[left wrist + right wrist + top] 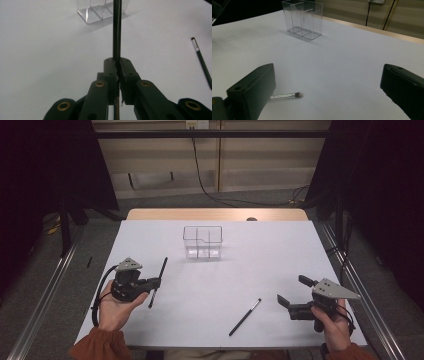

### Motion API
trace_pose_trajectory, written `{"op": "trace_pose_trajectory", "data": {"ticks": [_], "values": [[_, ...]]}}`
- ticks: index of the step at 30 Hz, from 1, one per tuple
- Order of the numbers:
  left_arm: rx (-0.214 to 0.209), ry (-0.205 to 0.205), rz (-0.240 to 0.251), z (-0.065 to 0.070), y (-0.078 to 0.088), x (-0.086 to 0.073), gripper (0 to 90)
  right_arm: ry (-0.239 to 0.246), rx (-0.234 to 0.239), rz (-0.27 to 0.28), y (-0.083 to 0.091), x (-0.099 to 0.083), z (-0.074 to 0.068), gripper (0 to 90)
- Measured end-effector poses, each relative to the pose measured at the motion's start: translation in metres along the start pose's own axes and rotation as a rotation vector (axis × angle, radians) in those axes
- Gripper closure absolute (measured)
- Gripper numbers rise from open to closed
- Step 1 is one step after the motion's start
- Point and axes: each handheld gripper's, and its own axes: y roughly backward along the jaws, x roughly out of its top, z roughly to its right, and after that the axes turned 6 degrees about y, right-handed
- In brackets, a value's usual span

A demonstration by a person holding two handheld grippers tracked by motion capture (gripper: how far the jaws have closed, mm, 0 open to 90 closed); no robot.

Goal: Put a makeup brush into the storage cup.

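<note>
My left gripper (pixel 157 282) is shut on a thin dark brush (pixel 162 267), gripped near the middle of its stick, which slants over the table's left side. In the left gripper view the jaws (pixel 118 61) pinch the brush (pixel 116 30), and it rises toward a clear compartment box (pixel 100 11). A second brush (pixel 245 317) lies flat on the white table (pixel 280 260) near the front, its silver ferrule and tip toward the right gripper (pixel 295 291). That gripper stands open with nothing between its jaws (pixel 328 75); the second brush's tip (pixel 287 95) lies just past its left jaw.
The clear box (pixel 202 241), divided into compartments, stands at the table's middle back and also appears as the clear box (pixel 303 18) in the right gripper view. Metal rails run along both sides of the table. A cable hangs on the far wall.
</note>
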Motion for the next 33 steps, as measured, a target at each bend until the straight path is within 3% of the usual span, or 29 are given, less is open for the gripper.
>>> {"op": "trace_pose_trajectory", "data": {"ticks": [4,5,6,7,12,18,23,27,33], "values": [[-0.007,-0.022,0.052,0.004,0.002,0.002,84.9,0.001,0.0,0.0,0.0,0.0,0.0,0.0],[-0.027,-0.051,0.106,0.005,0.004,0.002,84.8,0.0,0.0,0.0,0.0,0.0,0.0,0.0],[-0.02,-0.055,0.135,0.005,0.005,0.003,84.8,0.001,0.0,0.0,0.0,0.0,0.0,0.0],[-0.02,-0.055,0.135,0.005,0.005,0.003,84.8,0.001,0.0,0.0,0.0,0.0,0.0,0.0],[-0.052,-0.076,0.232,0.001,0.009,0.006,84.9,-0.002,-0.001,-0.001,0.0,0.0,0.0,0.0],[-0.059,-0.088,0.257,0.004,0.008,0.007,84.8,0.0,0.001,-0.003,0.0,0.0,0.0,0.0],[-0.098,-0.137,0.266,0.012,0.005,0.009,84.8,-0.001,0.0,-0.001,0.0,0.0,0.0,0.0],[-0.13,-0.135,0.261,0.017,0.002,0.011,84.8,0.0,0.001,-0.002,0.0,0.0,0.0,0.0],[-0.19,-0.173,0.249,0.026,-0.004,0.018,84.8,0.0,0.002,-0.002,0.0,0.0,0.0,0.0]]}}
